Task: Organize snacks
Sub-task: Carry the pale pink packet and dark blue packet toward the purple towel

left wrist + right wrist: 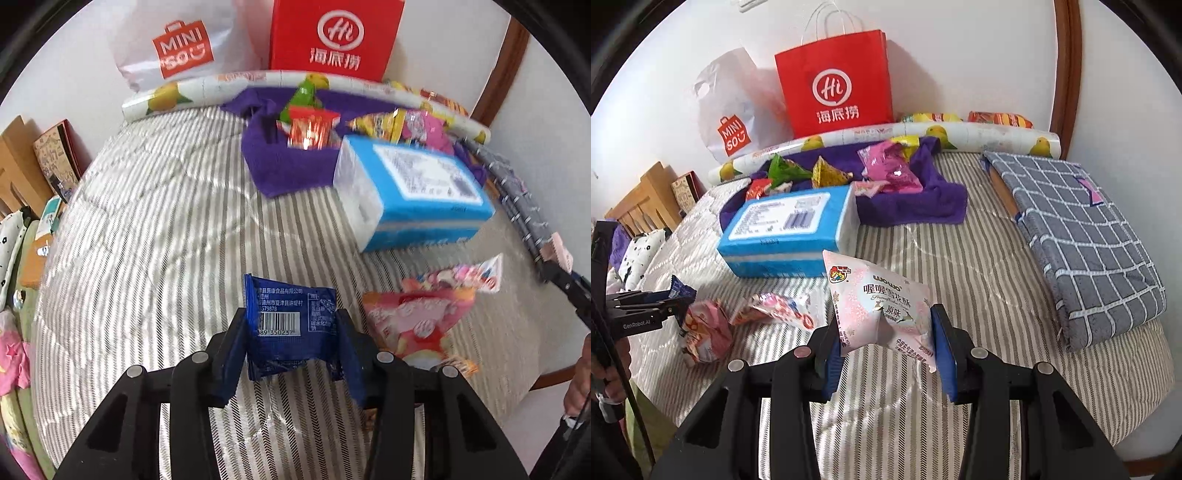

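I find my left gripper (291, 332) pinching the blue packet (290, 325) and my right gripper (886, 332) the pink packet (882, 310), both clear above the striped bedding (960, 266), with the purple cloth (923, 203) (snacks already heaped there) lying ahead, beyond the tissue pack (786, 229).

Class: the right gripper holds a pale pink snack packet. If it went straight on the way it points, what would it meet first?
Probably the striped bed cover just beyond the pale pink snack packet held in the right gripper; depth is unclear.

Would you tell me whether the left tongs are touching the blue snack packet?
Touching. The left wrist view shows the left tongs with both pads pressed against the sides of the blue packet.
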### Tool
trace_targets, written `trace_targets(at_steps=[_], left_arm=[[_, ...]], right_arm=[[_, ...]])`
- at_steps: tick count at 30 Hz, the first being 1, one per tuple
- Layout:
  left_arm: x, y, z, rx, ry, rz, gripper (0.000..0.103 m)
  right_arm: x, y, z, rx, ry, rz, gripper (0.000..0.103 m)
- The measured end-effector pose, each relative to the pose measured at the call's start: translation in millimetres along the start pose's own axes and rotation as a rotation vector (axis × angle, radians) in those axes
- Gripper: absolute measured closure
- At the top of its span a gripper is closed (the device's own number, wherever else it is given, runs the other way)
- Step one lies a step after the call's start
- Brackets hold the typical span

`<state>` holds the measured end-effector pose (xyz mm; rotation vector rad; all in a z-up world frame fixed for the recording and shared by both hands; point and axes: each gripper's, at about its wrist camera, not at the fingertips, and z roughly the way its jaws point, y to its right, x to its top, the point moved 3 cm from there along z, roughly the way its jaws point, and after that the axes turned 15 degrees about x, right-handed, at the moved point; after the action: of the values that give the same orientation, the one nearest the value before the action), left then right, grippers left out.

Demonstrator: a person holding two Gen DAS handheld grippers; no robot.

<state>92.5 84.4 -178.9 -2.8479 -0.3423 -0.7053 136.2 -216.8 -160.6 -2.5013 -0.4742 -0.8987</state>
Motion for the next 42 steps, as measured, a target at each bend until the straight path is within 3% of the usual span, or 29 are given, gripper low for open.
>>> trace_targets(at_steps=[8, 19, 42], left_arm=[[37.4, -7.2, -37.1, -0.078, 0.083, -0.039, 0.059], [93.2, -1.3, -56.3, -0.096, 0.156, -0.044, 0.059], [174.4, 11.6, -18.0, -0.169, 0.153, -0.087, 0.059]], right_arm=[[35.4, -18.6, -8.7, 0.011, 0.037, -0.034, 0.061], [94.6, -33.2, -4.2, 0.023, 0.083, -0.04, 0.061], [169.4, -21.7, 69.1, 0.067, 0.066, -0.031, 0.061]])
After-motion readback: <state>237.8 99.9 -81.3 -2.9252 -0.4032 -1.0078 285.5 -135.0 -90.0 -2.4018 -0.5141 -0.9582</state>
